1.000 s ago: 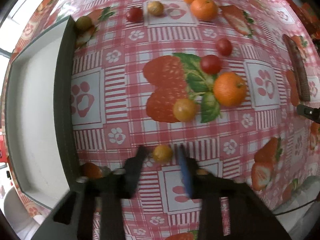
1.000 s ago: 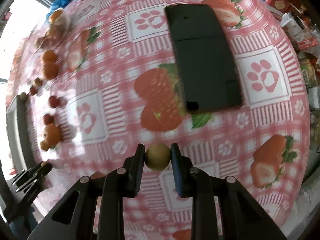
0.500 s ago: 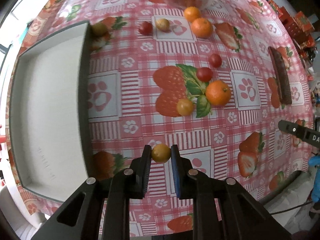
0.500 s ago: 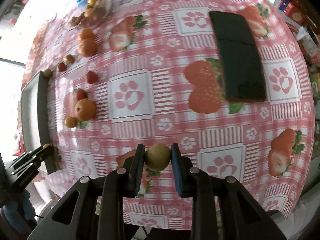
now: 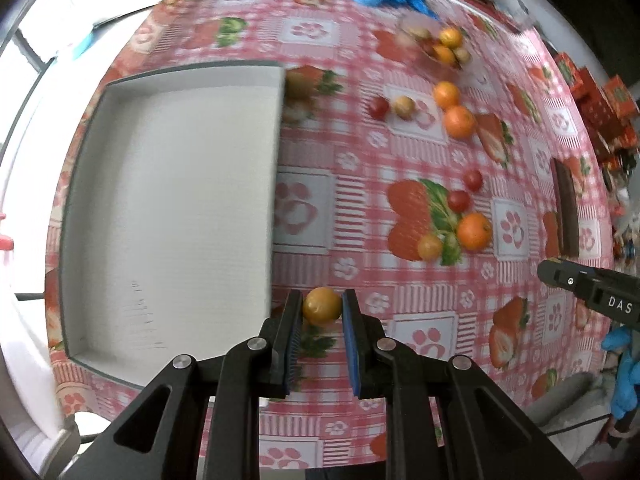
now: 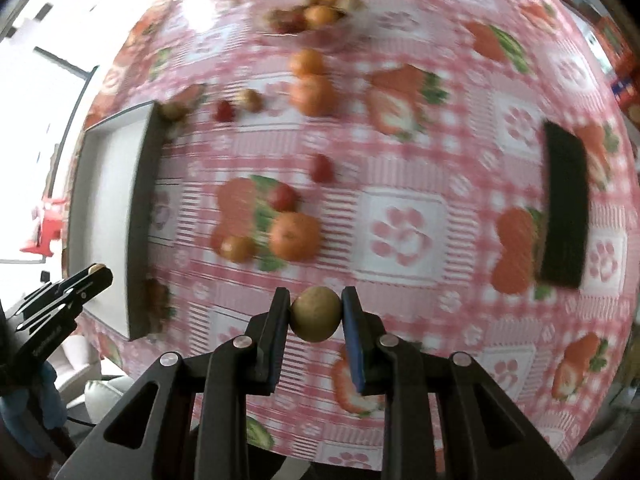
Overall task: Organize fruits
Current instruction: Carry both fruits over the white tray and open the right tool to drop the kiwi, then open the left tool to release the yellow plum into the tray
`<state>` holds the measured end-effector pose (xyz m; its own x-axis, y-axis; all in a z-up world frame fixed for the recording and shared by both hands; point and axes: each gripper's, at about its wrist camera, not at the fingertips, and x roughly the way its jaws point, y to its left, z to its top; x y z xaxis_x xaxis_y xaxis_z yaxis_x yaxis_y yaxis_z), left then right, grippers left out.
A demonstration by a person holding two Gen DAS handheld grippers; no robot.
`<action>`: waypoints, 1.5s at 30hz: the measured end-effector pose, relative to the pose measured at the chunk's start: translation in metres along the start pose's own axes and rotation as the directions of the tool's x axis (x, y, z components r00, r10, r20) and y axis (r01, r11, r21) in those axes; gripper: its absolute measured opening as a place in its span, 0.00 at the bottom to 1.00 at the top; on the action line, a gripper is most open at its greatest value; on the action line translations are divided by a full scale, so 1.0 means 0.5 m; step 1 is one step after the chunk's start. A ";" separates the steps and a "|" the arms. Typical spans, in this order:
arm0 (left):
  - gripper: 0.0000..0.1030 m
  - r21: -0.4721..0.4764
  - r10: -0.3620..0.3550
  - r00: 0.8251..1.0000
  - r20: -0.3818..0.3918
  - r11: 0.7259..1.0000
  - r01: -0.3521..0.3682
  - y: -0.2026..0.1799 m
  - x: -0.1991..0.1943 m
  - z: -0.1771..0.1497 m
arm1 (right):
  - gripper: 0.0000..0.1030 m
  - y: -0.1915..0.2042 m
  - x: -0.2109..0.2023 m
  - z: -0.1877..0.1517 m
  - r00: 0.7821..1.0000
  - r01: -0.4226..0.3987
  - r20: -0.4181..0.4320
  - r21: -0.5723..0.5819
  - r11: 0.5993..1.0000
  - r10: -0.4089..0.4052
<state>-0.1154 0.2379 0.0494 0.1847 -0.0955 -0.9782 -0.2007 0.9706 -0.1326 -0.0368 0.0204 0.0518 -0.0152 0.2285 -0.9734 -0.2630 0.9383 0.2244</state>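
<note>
Two grippers hung over a table (image 5: 312,224) with a pink strawberry cloth. The left gripper (image 5: 322,310) pinched a small orange fruit (image 5: 322,306) beside the grey tray's (image 5: 168,208) near corner. The right gripper (image 6: 316,314) pinched a round brown fruit (image 6: 315,314) above the table's near edge.

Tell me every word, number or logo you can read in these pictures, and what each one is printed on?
"DAS": white letters on the black right gripper, cut off by the picture's edge, so likely part of a longer word.
White lettering on the black left gripper in the right wrist view: too blurred to read.
Red boxes beside the table: print too small to read.
Nothing else carries text.
</note>
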 end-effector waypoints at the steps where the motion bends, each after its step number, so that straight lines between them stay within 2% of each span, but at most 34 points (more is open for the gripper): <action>1: 0.20 -0.014 0.002 1.000 0.008 1.000 -0.002 0.014 -0.005 0.000 | 0.28 0.016 0.000 0.006 1.000 -0.005 0.001 -0.018 1.000 0.005; 13: 0.20 -0.160 0.046 0.997 0.058 0.986 -0.036 0.167 -0.033 -0.008 | 0.28 0.218 0.020 0.053 0.998 -0.061 -0.012 -0.223 0.973 0.059; 23: 0.20 -0.229 0.073 0.997 0.040 0.971 -0.062 0.254 -0.022 -0.017 | 0.28 0.372 0.063 0.066 0.994 -0.107 -0.054 -0.341 0.934 0.095; 31: 0.20 -0.233 0.092 0.996 0.002 0.968 -0.089 0.283 0.008 -0.018 | 0.28 0.455 0.118 0.059 0.988 -0.139 -0.123 -0.396 0.908 0.097; 37: 0.21 -0.242 0.102 0.994 -0.028 0.965 -0.106 0.294 0.033 -0.024 | 0.29 0.471 0.149 0.050 0.980 -0.158 -0.177 -0.388 0.908 0.095; 38: 0.21 -0.242 0.102 0.994 -0.034 0.964 -0.107 0.293 0.036 -0.023 | 0.30 0.472 0.152 0.049 0.979 -0.159 -0.181 -0.388 0.908 0.094; 41: 0.21 -0.235 0.112 0.992 -0.059 0.964 -0.123 0.293 0.048 -0.024 | 0.45 0.470 0.152 0.047 0.979 -0.157 -0.181 -0.385 0.909 0.092; 42: 0.25 -0.233 0.113 0.991 -0.064 0.964 -0.125 0.292 0.051 -0.024 | 0.51 0.469 0.150 0.049 0.979 -0.158 -0.178 -0.382 0.910 0.095; 43: 0.35 -0.232 0.111 0.991 -0.072 0.965 -0.125 0.292 0.054 -0.025 | 0.55 0.468 0.149 0.050 0.979 -0.160 -0.177 -0.380 0.911 0.098; 44: 0.66 -0.235 0.113 0.991 -0.075 0.964 -0.128 0.291 0.056 -0.024 | 0.57 0.466 0.146 0.050 0.980 -0.160 -0.174 -0.377 0.912 0.100; 45: 0.85 -0.240 0.134 0.989 -0.065 0.960 -0.146 0.291 0.052 -0.025 | 0.62 0.463 0.144 0.052 0.980 -0.158 -0.170 -0.376 0.913 0.100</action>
<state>-0.1519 0.3736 0.0026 0.0933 0.0213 -0.9954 -0.4502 0.8926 -0.0232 -0.0737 0.2609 0.0350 -0.2051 0.2735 -0.9398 -0.6006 0.7230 0.3414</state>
